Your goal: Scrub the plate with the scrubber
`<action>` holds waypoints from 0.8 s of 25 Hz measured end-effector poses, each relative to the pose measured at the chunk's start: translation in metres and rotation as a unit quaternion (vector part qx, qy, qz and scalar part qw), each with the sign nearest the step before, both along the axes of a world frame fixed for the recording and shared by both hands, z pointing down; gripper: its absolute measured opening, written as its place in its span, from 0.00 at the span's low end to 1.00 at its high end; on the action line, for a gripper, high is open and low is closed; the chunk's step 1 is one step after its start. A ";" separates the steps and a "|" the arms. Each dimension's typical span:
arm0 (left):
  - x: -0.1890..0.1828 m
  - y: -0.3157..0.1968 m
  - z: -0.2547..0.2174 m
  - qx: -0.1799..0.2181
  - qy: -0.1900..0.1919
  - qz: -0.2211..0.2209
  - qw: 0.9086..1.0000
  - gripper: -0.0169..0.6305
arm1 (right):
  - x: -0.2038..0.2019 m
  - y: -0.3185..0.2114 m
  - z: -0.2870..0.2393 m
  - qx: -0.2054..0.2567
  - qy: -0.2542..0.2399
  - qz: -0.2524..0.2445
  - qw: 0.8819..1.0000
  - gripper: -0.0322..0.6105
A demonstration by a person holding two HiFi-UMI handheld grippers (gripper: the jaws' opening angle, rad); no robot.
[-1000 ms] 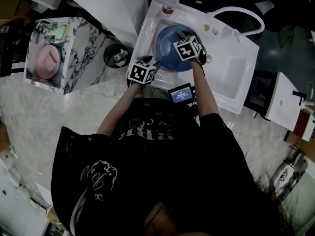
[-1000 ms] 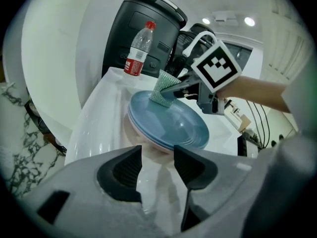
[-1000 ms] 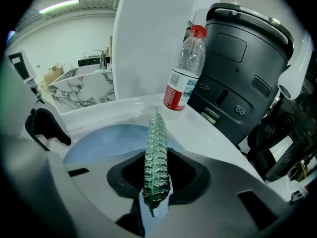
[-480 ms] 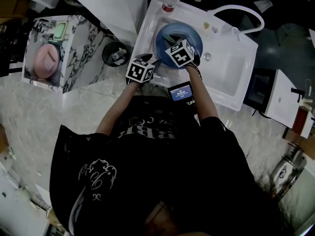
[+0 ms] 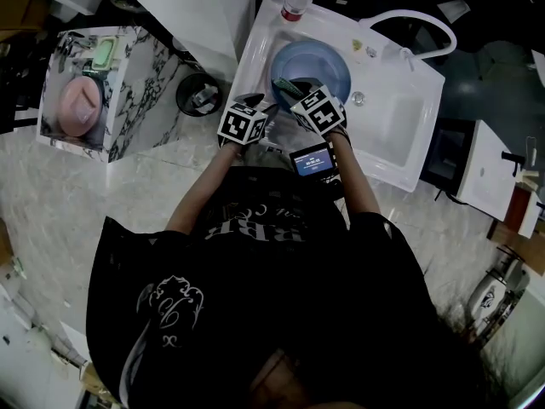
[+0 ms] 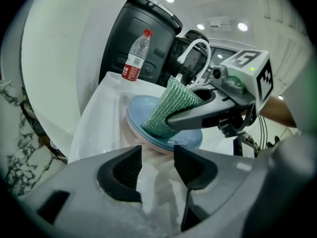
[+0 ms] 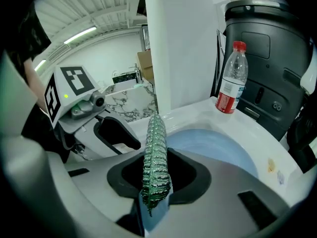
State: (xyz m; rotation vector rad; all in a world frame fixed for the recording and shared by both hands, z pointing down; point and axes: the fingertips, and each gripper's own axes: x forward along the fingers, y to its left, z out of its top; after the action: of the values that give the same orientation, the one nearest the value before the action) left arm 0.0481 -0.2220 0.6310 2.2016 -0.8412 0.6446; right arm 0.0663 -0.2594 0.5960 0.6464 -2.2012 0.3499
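A blue plate point(image 5: 317, 65) lies in the white sink point(image 5: 387, 135). My right gripper point(image 5: 300, 97) is shut on a green mesh scrubber point(image 5: 287, 85), which rests on the plate's near left part. In the right gripper view the scrubber point(image 7: 155, 162) stands edge-on, clamped between the jaws, with the plate point(image 7: 218, 148) beyond it. The left gripper view shows the scrubber point(image 6: 171, 110) touching the plate point(image 6: 190, 138) under the right gripper point(image 6: 195, 115). My left gripper point(image 6: 157, 155) is open at the sink's near left edge, just short of the plate's rim, holding nothing.
A water bottle point(image 5: 295, 2) with a red cap stands on the sink's far corner beside a black machine point(image 6: 143, 33). A white hose point(image 5: 417, 24) arches over the right basin. A black bin point(image 5: 200, 95) and a marble counter point(image 5: 128, 83) are to the left. A small screen point(image 5: 313, 160) sits at the front.
My right gripper has drawn the scrubber back across the plate, from its far right side to its near left edge, uncovering most of the plate. The left gripper has stayed put.
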 end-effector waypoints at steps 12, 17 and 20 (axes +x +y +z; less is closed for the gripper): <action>0.000 -0.002 0.000 0.001 -0.003 -0.001 1.000 0.34 | 0.053 -0.044 -0.012 0.034 -0.013 0.069 0.997 0.19; 0.000 -0.002 -0.001 0.002 0.000 -0.004 1.000 0.34 | 0.089 -0.083 -0.016 0.081 0.022 0.077 0.993 0.19; -0.002 -0.003 -0.001 0.003 0.004 -0.010 1.000 0.34 | 0.101 -0.103 -0.013 0.101 0.044 0.069 0.991 0.19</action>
State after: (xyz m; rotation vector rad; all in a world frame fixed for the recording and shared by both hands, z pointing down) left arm 0.0463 -0.2248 0.6302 2.1963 -0.8608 0.6253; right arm 0.1674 -0.3625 0.5828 0.9117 -2.1296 0.1656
